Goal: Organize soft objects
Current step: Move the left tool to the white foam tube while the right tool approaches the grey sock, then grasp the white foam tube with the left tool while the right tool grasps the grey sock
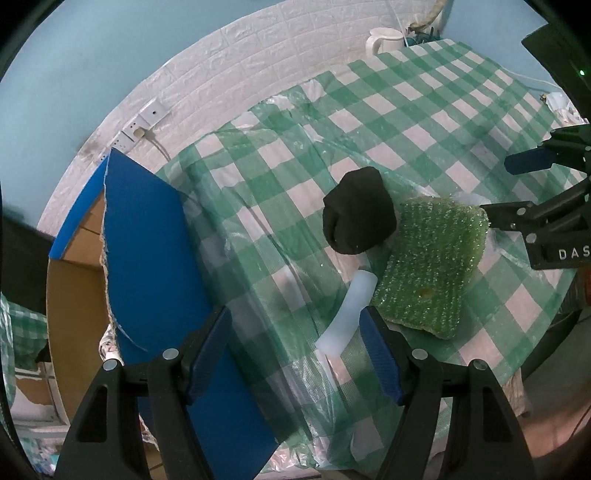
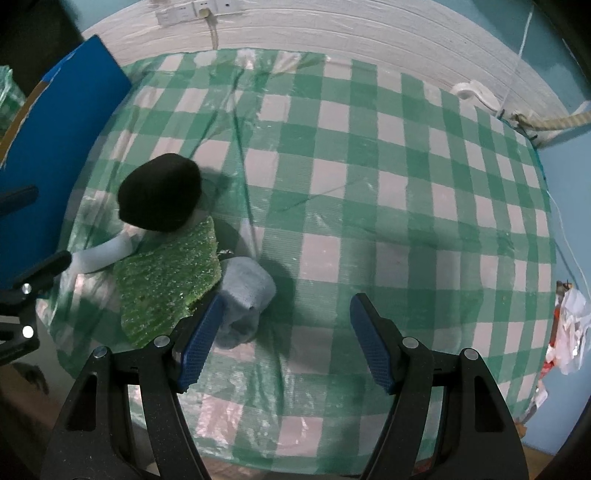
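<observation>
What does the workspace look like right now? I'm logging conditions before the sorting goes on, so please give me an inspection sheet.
Surface: table under a green-and-white checked cloth with a wrinkled clear plastic cover.
Job's things: black sock ball, green scrub pad, white foam piece and grey-blue rolled cloth, clustered and touching; open cardboard box with blue flaps at the table's left edge.
Clutter: crumpled wrappers past the right edge.
Grippers: left gripper open, fingers empty, white foam piece ahead; right gripper open, one finger beside the rolled cloth.
Cables: cord from wall socket; thin white cable along the right edge.
Surroundings: white brick-pattern wall panel, blue wall, white kettle.
</observation>
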The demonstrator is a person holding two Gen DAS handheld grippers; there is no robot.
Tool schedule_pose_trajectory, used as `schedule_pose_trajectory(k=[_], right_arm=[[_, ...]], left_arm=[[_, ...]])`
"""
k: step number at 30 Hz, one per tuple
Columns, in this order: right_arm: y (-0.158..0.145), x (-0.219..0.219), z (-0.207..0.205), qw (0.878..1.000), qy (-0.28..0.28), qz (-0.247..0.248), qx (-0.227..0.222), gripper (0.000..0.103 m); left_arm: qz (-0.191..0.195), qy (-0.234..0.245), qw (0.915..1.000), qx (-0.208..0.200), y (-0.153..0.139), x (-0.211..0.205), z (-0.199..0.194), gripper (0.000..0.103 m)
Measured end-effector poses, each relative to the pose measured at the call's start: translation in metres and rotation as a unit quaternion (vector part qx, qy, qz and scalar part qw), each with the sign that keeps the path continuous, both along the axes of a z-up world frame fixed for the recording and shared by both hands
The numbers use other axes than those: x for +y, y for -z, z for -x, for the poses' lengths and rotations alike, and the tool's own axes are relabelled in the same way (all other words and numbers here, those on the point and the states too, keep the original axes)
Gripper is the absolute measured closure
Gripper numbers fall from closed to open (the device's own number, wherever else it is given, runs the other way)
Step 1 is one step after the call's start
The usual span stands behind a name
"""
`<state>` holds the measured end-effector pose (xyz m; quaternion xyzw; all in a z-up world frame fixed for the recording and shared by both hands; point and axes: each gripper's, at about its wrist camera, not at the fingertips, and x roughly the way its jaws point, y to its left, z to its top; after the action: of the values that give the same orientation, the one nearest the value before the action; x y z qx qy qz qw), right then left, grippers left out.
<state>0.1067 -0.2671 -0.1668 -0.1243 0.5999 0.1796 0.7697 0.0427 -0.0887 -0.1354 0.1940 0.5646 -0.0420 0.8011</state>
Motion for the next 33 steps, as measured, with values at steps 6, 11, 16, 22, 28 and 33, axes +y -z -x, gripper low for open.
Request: schedule_pose_trajectory(k=[6,11,16,22,28,33], right_arm=[[0.007,0.013,0.006,1.000,-0.019,-0.002,0.009,0.031],[0.019,0.023,0.007,0.999,-0.028,0.003,0.016,0.031],[0.027,0.025,0.004,1.000,-0.020,-0.005,0.012,0.031],[0.030,0.022,0.001,0.999,-0.028,-0.010,0.016,0.057],[0.028,0.004,-0.009,1.000,-0.019,0.017,0.012,0.064],[0.028,-0.017,-0.019,0.999,0.004,0.036,0.002,0.064]], left_arm=[[-0.001,0.000,1.0000,0.008,0.004,0.000,0.000,0.030],[-0.004,0.002,0.9999,0.011,0.006,0.000,-0.001,0.030],[-0.006,0.002,0.9998,0.018,0.011,0.002,-0.002,0.030],[-0.004,0.006,0.9994,0.034,0.022,0.004,-0.005,0.029],[0.009,0.007,0.9985,0.054,0.037,0.002,-0.013,0.029],[0.017,0.003,0.9975,0.069,0.048,0.001,-0.021,0.029]])
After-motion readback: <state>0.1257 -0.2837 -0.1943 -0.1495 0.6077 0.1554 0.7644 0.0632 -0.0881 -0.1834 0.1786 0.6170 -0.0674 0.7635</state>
